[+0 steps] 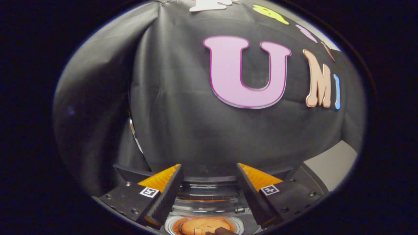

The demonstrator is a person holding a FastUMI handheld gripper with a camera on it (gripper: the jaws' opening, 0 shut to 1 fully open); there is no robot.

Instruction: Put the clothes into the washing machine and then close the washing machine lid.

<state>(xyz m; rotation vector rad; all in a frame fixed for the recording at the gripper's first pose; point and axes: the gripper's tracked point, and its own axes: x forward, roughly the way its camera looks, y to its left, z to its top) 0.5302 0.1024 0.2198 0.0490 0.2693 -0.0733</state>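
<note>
With the gripper (209,186) fingers spread and holding nothing above the washing machine (209,191), whose orange clothes (204,226) already lie in the drum below, a misjudged reach could miss the lid.

We see our claw (209,192) as two wedge-shaped fingers (163,195) rising from the lower middle of the frame, standing wide apart with nothing between them. Each finger tapers toward its tip and has a ribbed, saw-toothed inner face, and a finely grooved panel runs along its outer top side. Behind each finger sits a flat, dark, matte mounting block (125,197) with angled edges. Small round screws (126,183) dot these blocks, several on the lower left one and several on the lower right one. Each block also carries a small square white tag with a black pattern (149,192), one at lower left and one at lower right.
</note>
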